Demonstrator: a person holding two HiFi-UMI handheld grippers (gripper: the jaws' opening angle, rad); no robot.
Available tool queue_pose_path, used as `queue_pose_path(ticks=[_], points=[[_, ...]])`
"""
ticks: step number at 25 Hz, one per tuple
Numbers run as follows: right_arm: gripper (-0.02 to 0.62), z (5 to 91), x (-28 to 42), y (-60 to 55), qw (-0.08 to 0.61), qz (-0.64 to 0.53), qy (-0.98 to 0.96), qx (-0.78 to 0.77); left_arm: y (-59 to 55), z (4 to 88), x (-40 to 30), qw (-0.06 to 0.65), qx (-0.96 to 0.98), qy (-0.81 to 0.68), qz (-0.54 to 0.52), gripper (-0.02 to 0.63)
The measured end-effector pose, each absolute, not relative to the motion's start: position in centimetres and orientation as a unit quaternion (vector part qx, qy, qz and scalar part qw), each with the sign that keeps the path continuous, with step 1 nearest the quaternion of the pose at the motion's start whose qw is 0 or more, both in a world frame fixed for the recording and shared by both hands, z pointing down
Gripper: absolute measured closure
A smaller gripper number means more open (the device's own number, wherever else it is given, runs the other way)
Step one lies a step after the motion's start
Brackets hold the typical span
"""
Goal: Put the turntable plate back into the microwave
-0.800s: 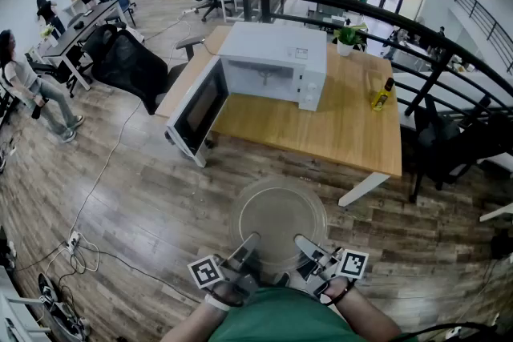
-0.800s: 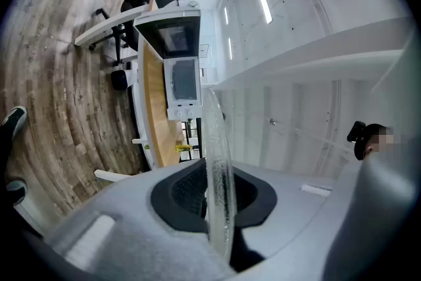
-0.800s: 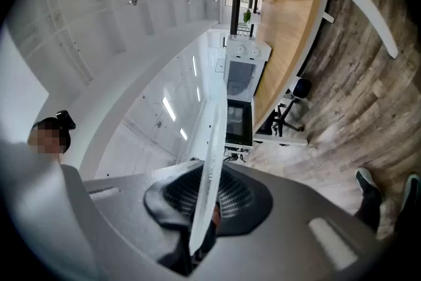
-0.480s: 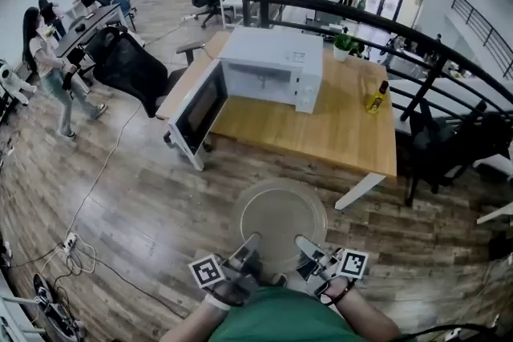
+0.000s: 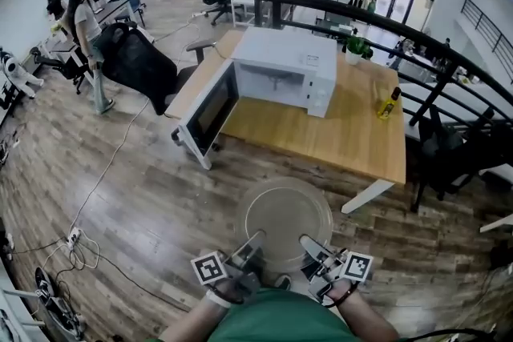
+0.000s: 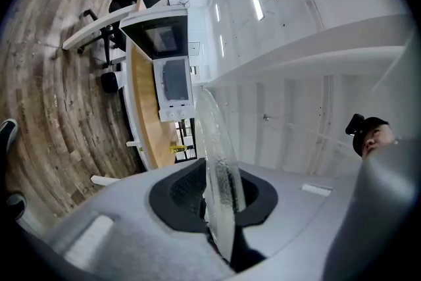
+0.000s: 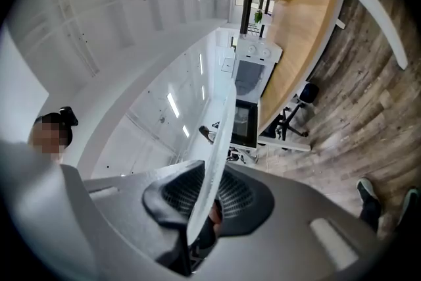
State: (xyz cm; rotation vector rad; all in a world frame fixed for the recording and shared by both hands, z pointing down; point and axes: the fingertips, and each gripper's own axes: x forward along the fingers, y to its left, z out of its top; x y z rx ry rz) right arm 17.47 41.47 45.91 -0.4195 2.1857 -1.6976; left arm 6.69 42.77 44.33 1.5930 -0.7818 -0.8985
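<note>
left gripper (image 6: 220,197) jaws clamp turntable plate (image 5: 287,216) rim; right gripper (image 7: 205,207) jaws clamp it too; microwave (image 5: 284,64) door open

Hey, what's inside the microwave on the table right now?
The microwave has its door open; the part of the cavity that shows looks bare white, with no plate in it. Its upper part is hidden under the top. The glass turntable plate is outside, above the floor.

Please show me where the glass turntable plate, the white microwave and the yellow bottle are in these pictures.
Round clear glass turntable plate (image 5: 284,216): head view, middle of the disc.
White microwave with open door (image 5: 282,50): head view, top panel.
Small yellow bottle (image 5: 389,103): head view, its body.
</note>
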Motion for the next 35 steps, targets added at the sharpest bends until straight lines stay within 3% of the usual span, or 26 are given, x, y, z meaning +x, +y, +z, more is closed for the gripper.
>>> queue_pose_path(ticks=[35], points=[[0.529,48.0,2.6,20.6,0.168,-0.59,0.755,-0.232,20.6,47.0,-8.5,0.592,0.674,-0.28,-0.343,0.558]])
